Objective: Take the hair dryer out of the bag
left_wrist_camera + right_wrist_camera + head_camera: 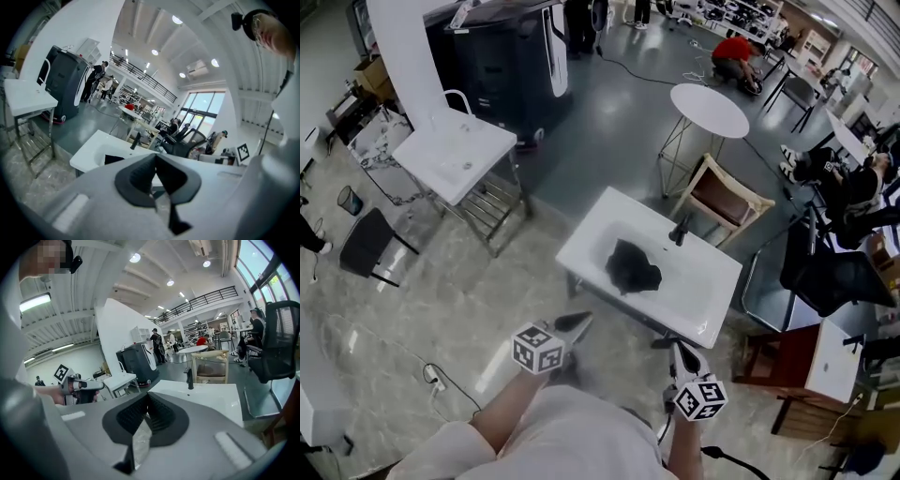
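A black bag (633, 267) lies crumpled in the basin of a white sink (581, 246) with a black faucet (680, 230) at its far rim. No hair dryer shows. Both grippers hover short of the sink's near edge, apart from the bag. My left gripper (583, 320) is shut with nothing in it, its jaws (155, 161) closed together and pointing at the sink (89, 149). My right gripper (675, 346) is shut and empty too. In the right gripper view its jaws (147, 401) meet in front of the sink (211, 397), and the left gripper (82, 385) shows at the left.
A second white sink on a metal stand (455, 155) is at the left, beside a black machine (511, 56). Behind the sink stand a wooden chair (722, 199) and a round white table (710, 110). A black office chair (834, 272) is at the right.
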A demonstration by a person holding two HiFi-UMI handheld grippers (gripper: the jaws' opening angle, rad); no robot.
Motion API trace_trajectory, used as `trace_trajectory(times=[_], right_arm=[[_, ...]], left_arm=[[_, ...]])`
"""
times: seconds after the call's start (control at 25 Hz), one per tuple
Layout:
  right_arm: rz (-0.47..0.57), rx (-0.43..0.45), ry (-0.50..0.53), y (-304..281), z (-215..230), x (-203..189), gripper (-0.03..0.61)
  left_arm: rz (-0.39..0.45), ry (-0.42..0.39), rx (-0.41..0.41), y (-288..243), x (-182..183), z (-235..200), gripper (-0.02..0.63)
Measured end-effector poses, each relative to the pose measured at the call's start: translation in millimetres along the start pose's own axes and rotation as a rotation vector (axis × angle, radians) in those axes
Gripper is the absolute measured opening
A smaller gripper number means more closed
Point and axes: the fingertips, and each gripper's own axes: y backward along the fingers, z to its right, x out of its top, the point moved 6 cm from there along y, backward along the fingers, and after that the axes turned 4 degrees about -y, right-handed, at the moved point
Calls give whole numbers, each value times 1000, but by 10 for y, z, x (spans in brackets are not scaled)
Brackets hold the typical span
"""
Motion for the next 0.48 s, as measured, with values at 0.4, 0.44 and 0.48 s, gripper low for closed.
trace_trajectory(times=[0.4, 0.44, 0.48], right_arm=[[13, -88, -27, -474, -76, 37, 5], [14, -90, -30, -509, -91, 46, 5], [13, -89, -30, -543, -104, 57, 5]], left_arm=[[-58, -24, -81, -197, 194, -563, -2], [-60, -26, -85, -206, 215, -598, -2], [-62, -26, -87, -218, 234, -627, -2]])
